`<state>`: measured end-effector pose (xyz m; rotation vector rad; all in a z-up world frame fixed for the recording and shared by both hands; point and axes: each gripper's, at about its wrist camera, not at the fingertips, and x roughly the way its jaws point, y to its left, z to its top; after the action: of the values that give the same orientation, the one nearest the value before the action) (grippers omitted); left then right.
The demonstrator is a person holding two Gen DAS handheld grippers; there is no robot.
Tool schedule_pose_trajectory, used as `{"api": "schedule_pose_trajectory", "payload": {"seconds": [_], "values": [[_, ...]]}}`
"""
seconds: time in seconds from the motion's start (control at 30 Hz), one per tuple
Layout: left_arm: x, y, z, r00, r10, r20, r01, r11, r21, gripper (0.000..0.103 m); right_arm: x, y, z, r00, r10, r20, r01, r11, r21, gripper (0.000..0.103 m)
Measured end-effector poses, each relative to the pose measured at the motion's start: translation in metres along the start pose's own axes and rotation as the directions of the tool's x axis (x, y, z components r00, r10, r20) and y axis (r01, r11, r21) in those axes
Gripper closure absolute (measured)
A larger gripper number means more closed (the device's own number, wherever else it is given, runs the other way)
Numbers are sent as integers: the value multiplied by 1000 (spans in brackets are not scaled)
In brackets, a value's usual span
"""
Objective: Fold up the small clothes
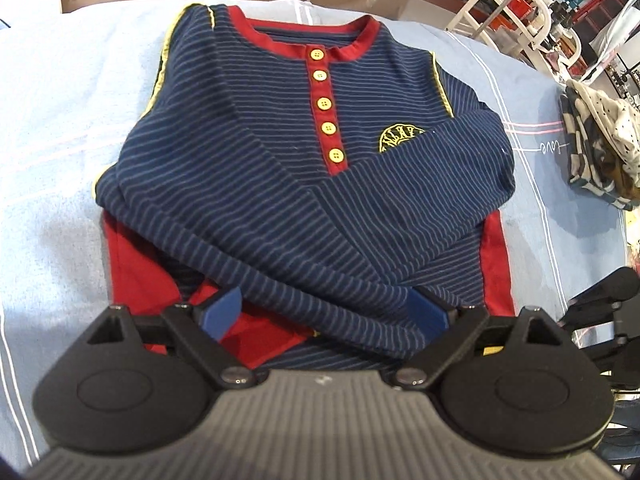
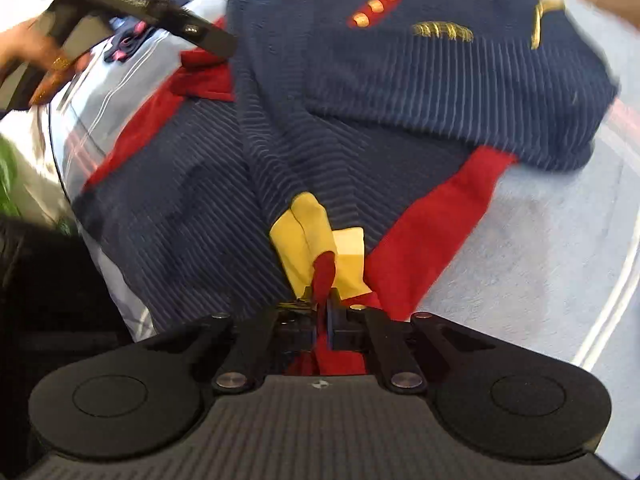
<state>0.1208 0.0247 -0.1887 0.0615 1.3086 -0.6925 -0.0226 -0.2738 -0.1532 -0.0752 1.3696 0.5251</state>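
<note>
1. Striped shirt [image 1: 256, 128]: navy with red trim and yellow buttons, lying front-up on the light blue towel [image 1: 60, 92] straight ahead of my left gripper. Both sleeves look already crossed over the chest; the red side panels and hem nearest me are still unfolded. I judge the job roughly half done, with the bottom-to-collar fold remaining.
2. Left gripper [image 1: 326, 312]: jaws spread wide, blue pads [image 1: 224, 312] hovering at the near hem. They straddle the sleeve cloth but do not pinch it; whether they touch it I cannot tell.
3. Right gripper [image 2: 326, 312]: jaws closed tight on the near hem corner [image 2: 324, 272], a bunch of red edging with yellow cuff fabric just beyond the fingertips. This view is motion-blurred.
4. Other clothes [image 1: 600, 140]: a mixed heap far off to the right of my left gripper, apparently unfolded.
5. Left handle [image 2: 120, 4]: seen up and left from the right gripper, held in the person's hand [image 2: 28, 52].
</note>
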Motion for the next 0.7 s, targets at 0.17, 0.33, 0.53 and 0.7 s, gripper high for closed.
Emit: {"api": "schedule_pose_trajectory", "payload": {"seconds": [0.17, 0.33, 0.53, 0.7], "values": [[-5, 3, -2, 1000, 4, 19, -4, 1000, -19, 7, -45, 40, -5, 992, -33, 120, 32, 999, 10, 78], [-1, 10, -1, 1000, 12, -3, -12, 999, -45, 7, -9, 61, -28, 983, 186, -10, -183, 977, 110, 9], [-3, 17, -6, 999, 46, -2, -46, 998, -31, 5, -32, -2, -33, 979, -36, 202, -42, 928, 369, 17], [-8, 29, -9, 998, 70, -7, -70, 997, -43, 5, -7, -42, -12, 988, -68, 138, 0, 897, 442, 35]]}}
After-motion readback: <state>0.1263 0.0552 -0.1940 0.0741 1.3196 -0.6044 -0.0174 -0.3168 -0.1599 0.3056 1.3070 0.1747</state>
